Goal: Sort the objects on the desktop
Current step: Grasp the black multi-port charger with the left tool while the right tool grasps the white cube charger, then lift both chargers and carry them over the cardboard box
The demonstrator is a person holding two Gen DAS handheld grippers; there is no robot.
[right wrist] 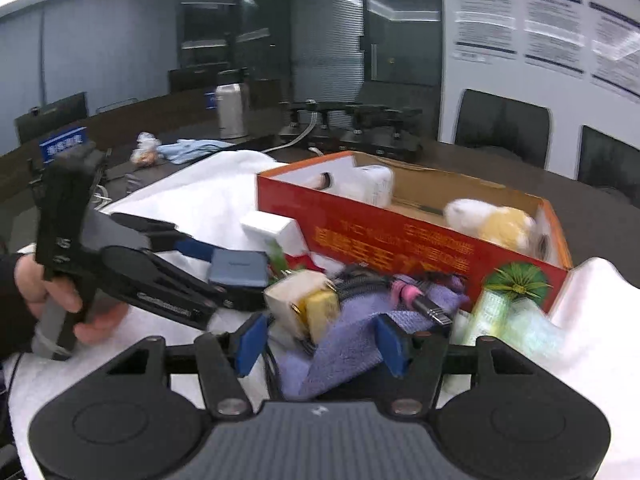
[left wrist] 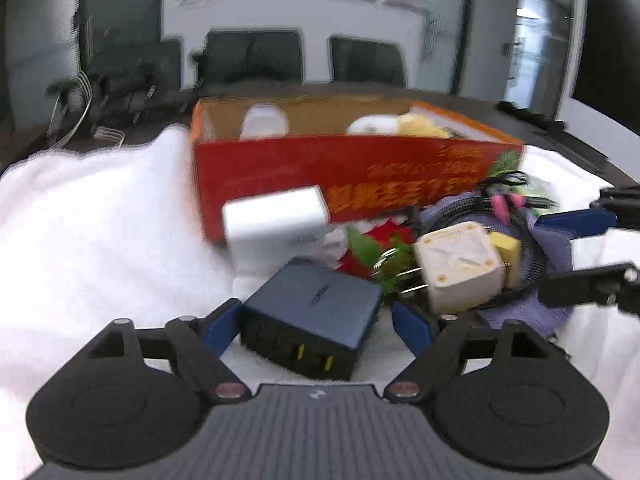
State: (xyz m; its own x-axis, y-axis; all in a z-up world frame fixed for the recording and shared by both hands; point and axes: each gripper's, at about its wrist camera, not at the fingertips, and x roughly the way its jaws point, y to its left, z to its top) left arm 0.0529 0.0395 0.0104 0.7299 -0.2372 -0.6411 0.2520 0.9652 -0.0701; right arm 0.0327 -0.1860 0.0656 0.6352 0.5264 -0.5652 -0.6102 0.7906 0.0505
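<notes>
My left gripper point(left wrist: 318, 326) is open around a dark blue charger point(left wrist: 314, 314) lying on the white cloth; its pads stand on either side, with a gap on the right. A white charger point(left wrist: 276, 226) and a cream plug cube point(left wrist: 460, 268) lie beyond it. My right gripper point(right wrist: 320, 342) is open over a purple cloth point(right wrist: 352, 340) with a braided cable point(right wrist: 400, 284) on it; the cream plug cube point(right wrist: 296, 300) sits near its left pad. A red cardboard box point(left wrist: 320, 168) holds a white item and a plush toy point(right wrist: 492, 220).
White cloth point(left wrist: 100, 220) covers the table. A green packet point(right wrist: 508, 320) lies by the box corner point(right wrist: 516, 276). Red and green wrappers point(left wrist: 372, 248) lie between the chargers. A steel flask point(right wrist: 230, 110), camera mounts and chairs stand farther back.
</notes>
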